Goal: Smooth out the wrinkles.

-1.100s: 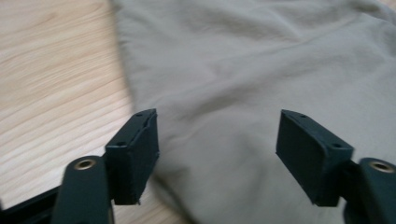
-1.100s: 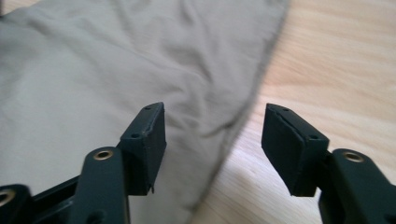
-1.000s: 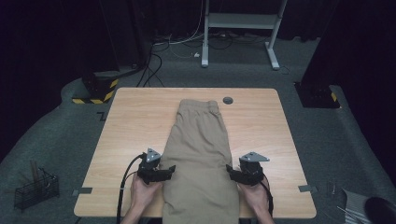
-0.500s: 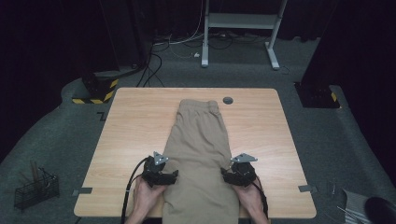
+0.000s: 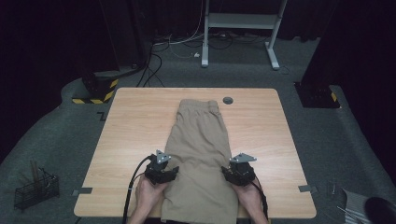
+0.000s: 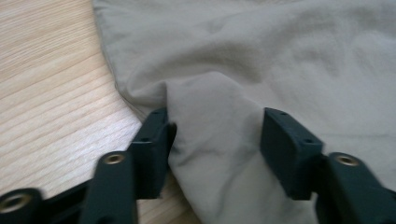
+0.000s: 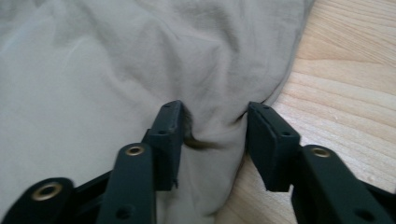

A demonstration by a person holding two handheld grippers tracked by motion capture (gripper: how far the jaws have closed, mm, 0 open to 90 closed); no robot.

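Beige shorts (image 5: 201, 135) lie folded lengthwise down the middle of the wooden table (image 5: 130, 121), waistband at the far end. My left gripper (image 5: 169, 174) sits at the shorts' near left edge and my right gripper (image 5: 229, 174) at the near right edge. Both sets of jaws have just been closing. In the left gripper view the left gripper (image 6: 215, 135) has a raised ridge of the beige cloth (image 6: 280, 56) gathered between its pads. In the right gripper view the right gripper (image 7: 212, 135) squeezes a similar fold of the cloth (image 7: 93, 70) at its hem.
A round black grommet (image 5: 228, 100) sits in the table top beyond the waistband. On the floor are a wire basket (image 5: 35, 189) at the left, a yellow-and-black base (image 5: 95, 91) and a white desk frame (image 5: 243, 28) behind the table. Bare wood flanks the shorts.
Both grippers have moved inward from beside the shorts onto their edges. Their jaws have narrowed and now bunch the cloth between them.
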